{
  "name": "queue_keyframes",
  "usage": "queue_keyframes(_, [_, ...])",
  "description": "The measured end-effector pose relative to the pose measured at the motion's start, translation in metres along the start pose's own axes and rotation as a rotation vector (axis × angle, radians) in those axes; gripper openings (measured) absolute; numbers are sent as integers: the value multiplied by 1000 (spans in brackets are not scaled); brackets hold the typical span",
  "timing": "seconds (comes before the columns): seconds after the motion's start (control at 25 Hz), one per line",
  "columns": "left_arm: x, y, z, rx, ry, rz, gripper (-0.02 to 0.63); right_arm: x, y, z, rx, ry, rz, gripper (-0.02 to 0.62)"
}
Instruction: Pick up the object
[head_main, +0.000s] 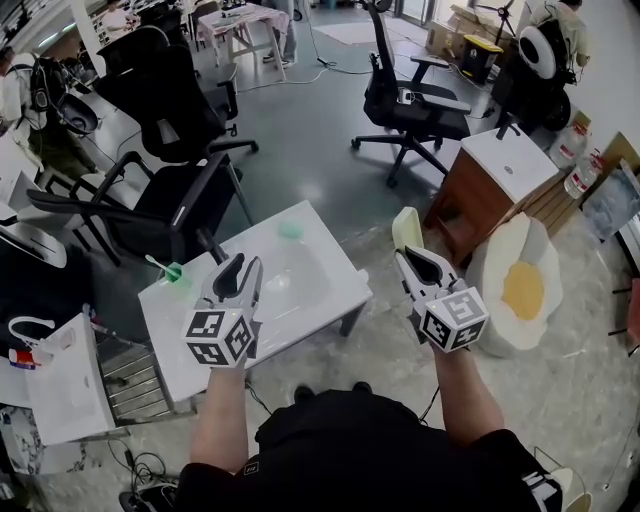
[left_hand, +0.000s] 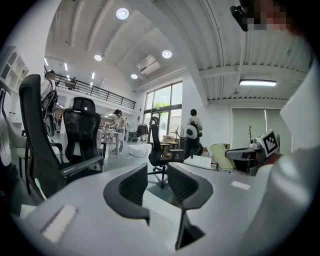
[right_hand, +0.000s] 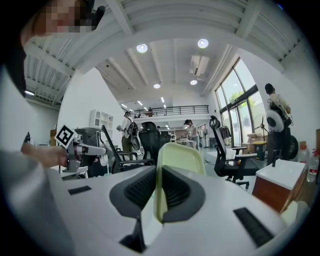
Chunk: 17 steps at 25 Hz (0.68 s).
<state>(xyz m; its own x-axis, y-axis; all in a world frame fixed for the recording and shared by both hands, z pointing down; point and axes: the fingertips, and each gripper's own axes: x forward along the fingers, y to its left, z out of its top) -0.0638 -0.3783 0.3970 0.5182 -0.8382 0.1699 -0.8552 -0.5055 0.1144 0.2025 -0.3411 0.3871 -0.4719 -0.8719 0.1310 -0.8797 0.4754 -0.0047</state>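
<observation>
Plate (head_main: 405, 227) rim in right gripper (head_main: 408, 254), beside table (head_main: 322, 288)

A pale yellow-green flat piece (right_hand: 183, 156) stands upright, clamped in the right gripper (right_hand: 159, 176).

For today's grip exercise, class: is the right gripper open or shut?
Shut: the right gripper clamps a pale yellow-green flat plastic piece between its jaws.

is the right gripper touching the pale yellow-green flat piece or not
Touching. The right gripper view shows the right gripper shut on the pale yellow-green flat piece, both pads pressed against its faces.
</observation>
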Motion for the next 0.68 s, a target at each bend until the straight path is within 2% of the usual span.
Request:
queue_keyframes(0.2, [-3, -1, -8, -2, 18, -2, 130, -1, 4, -6, 9, 10, 5, 46])
queue_keyframes(0.68, [-9, 2, 15, 30, -11, 4, 130, -4, 0, 26, -31, -41, 10, 46])
